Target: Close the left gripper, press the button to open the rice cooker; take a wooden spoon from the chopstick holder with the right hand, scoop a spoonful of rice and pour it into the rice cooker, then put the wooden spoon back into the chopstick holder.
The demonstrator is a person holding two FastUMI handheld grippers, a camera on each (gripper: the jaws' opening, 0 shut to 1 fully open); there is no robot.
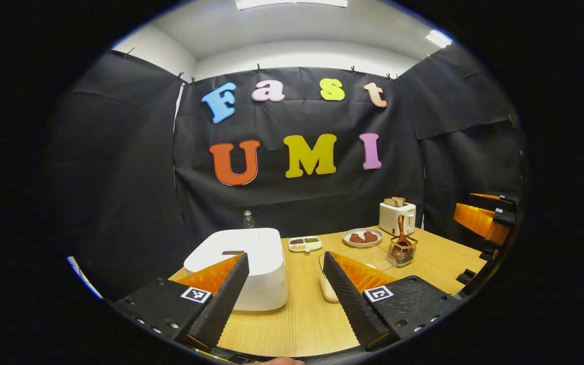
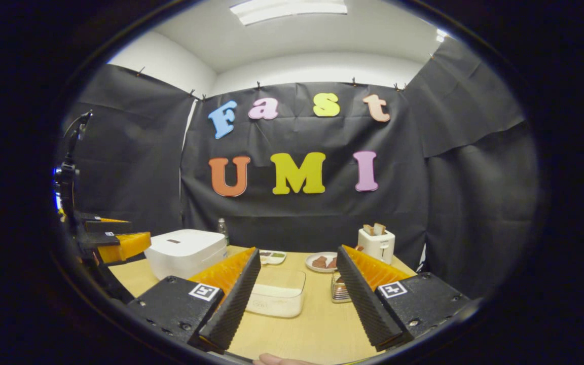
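The white rice cooker (image 1: 251,263) (image 2: 185,252) sits at the table's left with its lid down and a dark button (image 1: 232,252) on top. My left gripper (image 1: 285,258) hovers open just in front of it, nothing between its fingers. A clear container of rice (image 2: 277,293) (image 1: 328,291) stands mid-table. The wooden spoon (image 1: 402,230) stands upright in the wire chopstick holder (image 1: 402,253) (image 2: 339,291), which my right gripper's finger partly hides. My right gripper (image 2: 298,252) is open and empty, short of the container and the holder.
At the back of the wooden table (image 1: 302,314) stand a white toaster (image 1: 397,217) (image 2: 376,243) with bread, a plate (image 1: 362,236) of brown food, a small divided dish (image 1: 305,244) and a bottle (image 1: 248,219). Black cloth walls close the booth.
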